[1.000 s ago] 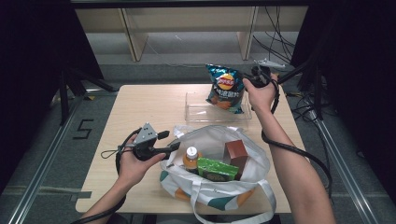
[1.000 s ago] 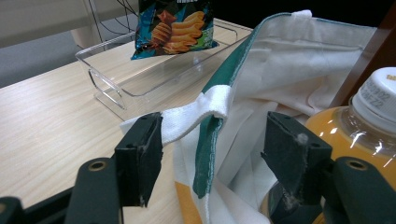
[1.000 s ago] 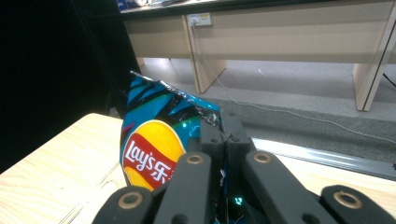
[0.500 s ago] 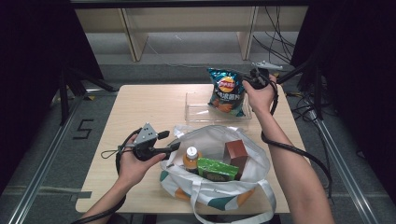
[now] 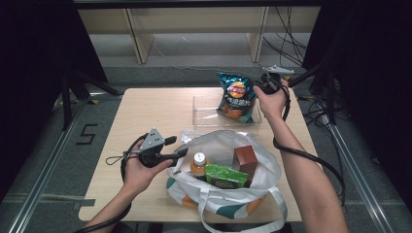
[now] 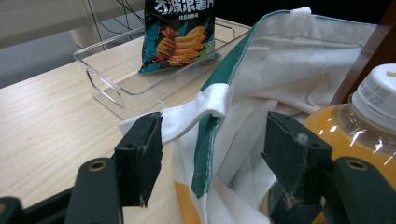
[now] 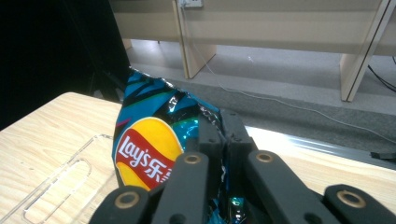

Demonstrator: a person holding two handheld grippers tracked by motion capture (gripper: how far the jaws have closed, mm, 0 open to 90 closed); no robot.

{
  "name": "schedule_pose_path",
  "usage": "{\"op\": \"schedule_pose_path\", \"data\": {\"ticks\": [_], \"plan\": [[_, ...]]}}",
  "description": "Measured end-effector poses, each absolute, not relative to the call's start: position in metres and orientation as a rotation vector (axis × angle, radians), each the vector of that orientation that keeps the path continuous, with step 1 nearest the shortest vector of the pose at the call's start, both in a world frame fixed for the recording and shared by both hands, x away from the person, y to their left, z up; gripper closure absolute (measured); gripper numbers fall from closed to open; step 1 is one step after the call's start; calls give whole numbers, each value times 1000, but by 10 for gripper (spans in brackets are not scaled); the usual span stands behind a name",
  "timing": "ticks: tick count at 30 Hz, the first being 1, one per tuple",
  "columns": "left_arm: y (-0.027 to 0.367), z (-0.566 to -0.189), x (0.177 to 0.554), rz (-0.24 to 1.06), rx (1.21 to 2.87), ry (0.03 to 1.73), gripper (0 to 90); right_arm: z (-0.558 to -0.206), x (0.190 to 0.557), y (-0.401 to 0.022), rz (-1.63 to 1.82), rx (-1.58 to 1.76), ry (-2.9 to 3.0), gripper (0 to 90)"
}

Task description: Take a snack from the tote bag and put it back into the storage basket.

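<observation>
1. High view showed the right gripper [image 5: 262, 83] clamped on the top edge of the chips bag [image 5: 236, 96], so its bottom rested in the clear tray [image 5: 204, 112].
2. The left gripper [image 5: 182, 146] stood with jaws apart around the tote bag [image 5: 228, 199] rim, probably to keep the mouth open.
3. A juice bottle [image 5: 198, 164] was standing inside.

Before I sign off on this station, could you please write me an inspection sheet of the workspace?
Surface: wooden table, bare at its left.
Job's things: chip bag upright over clear tray; tote bag holds juice bottle, green packet, brown box.
Clutter: nothing seen.
Grippers: right gripper shut on chip bag; left gripper open around the tote's rim.
Cables: gripper cable along right forearm.
Surroundings: shelving, floor cables.
</observation>
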State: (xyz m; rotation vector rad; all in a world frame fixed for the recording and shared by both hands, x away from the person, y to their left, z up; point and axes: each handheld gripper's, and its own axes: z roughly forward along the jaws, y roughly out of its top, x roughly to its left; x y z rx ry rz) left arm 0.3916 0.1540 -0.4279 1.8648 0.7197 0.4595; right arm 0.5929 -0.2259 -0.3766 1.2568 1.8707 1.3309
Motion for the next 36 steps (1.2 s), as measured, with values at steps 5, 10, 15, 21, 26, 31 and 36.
{"op": "schedule_pose_path", "data": {"ticks": [5, 10, 15, 21, 26, 31, 36], "plan": [[154, -428, 392, 464, 1869, 720, 368, -375, 593, -224, 1338, 1290, 1847, 835], [154, -428, 392, 465, 1869, 720, 368, -375, 593, -226, 1319, 1286, 1842, 764], [154, -428, 392, 463, 1867, 723, 368, -375, 594, -227, 1314, 1272, 1839, 697], [154, -428, 392, 464, 1867, 722, 368, -375, 593, -229, 1266, 1294, 1848, 621], [154, -428, 392, 456, 1858, 724, 368, -374, 591, -228, 1295, 1312, 1834, 557], [154, -428, 392, 456, 1855, 726, 368, -369, 586, -229, 1314, 1306, 1833, 490], [155, -427, 392, 466, 1857, 730, 367, -365, 580, -233, 1324, 1314, 1845, 408]]}}
